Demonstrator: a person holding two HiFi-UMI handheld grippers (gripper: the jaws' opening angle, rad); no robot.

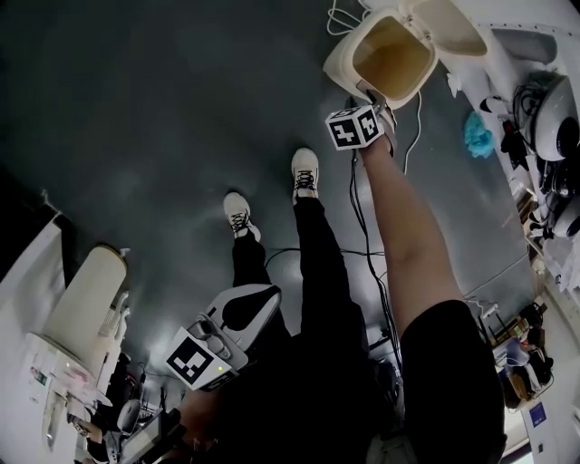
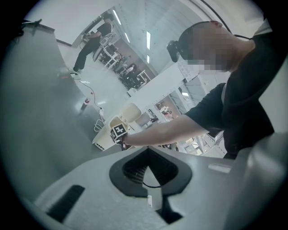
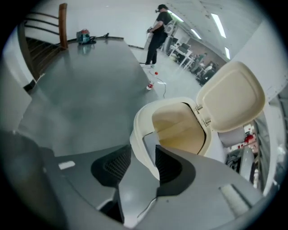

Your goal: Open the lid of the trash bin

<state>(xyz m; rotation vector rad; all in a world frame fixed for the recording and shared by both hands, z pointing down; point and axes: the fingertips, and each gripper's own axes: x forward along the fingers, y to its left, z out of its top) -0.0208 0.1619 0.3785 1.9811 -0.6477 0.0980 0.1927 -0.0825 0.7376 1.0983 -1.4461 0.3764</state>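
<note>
A cream trash bin [image 1: 338, 69] stands on the dark floor with its lid [image 1: 450, 22] swung up and back, showing the empty inside. My right gripper [image 1: 371, 91] points steeply down at the bin's near rim. In the right gripper view the rim [image 3: 140, 132] sits between the jaws of the right gripper [image 3: 143, 157], close against the right pad, and the lid [image 3: 231, 96] stands upright behind. The jaws do not look clamped. My left gripper [image 1: 265, 293] hangs low by the person's legs, far from the bin. Its tips meet in the left gripper view [image 2: 148, 152], with nothing between them.
Cables [image 1: 362, 245] run across the floor past the person's shoes [image 1: 305, 170]. A blue cloth [image 1: 478, 134] and gear lie against the right wall. A white cylindrical unit [image 1: 86, 299] stands at the left. A bottle [image 3: 150, 85] and a distant person [image 3: 157, 31] are beyond the bin.
</note>
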